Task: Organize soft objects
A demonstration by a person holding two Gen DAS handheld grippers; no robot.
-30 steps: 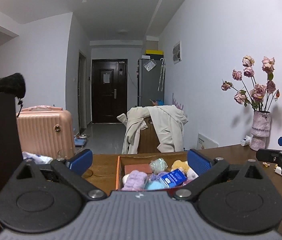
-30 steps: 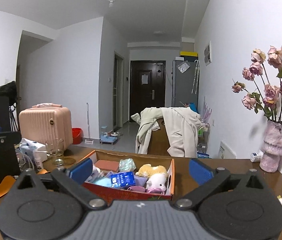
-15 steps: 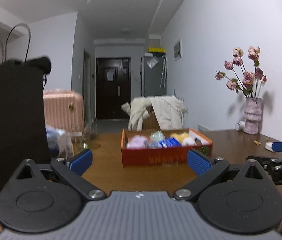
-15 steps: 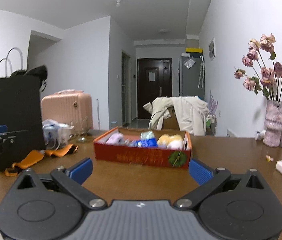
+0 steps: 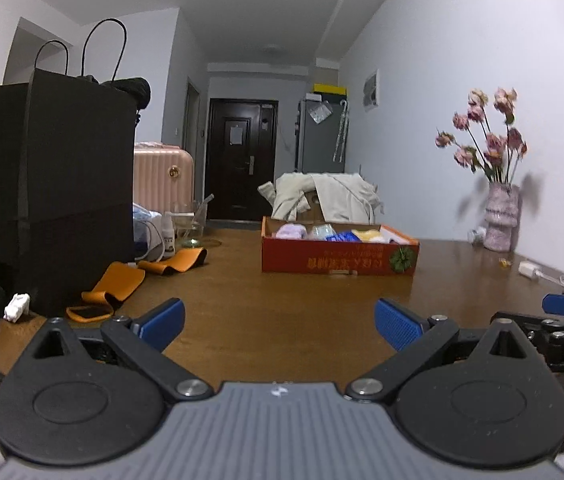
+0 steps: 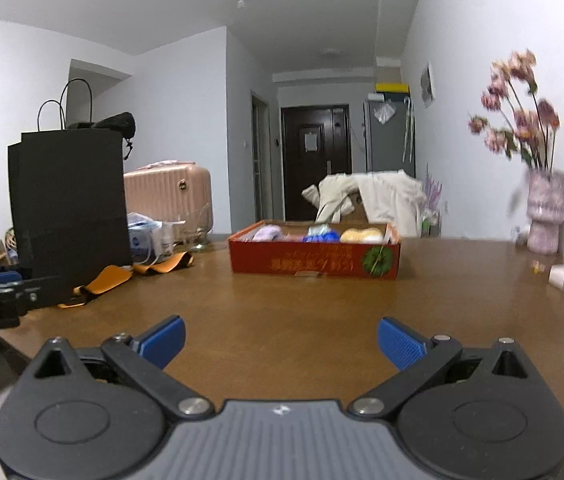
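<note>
Both tongs, left (image 5: pixel 278 322) and right (image 6: pixel 280 338), are held wide open, nothing gripped. Soft items in red box (image 6: pixel 313 266) judged light, squashy; best pinched mid-body, approx.

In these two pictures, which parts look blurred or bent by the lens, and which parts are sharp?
Left wrist view: the flowers and vase are smeared, the black bag bows near the edge, the left tool is sharp. Right wrist view: the flowers and red box print are blurred, the right tool is sharp.
</note>
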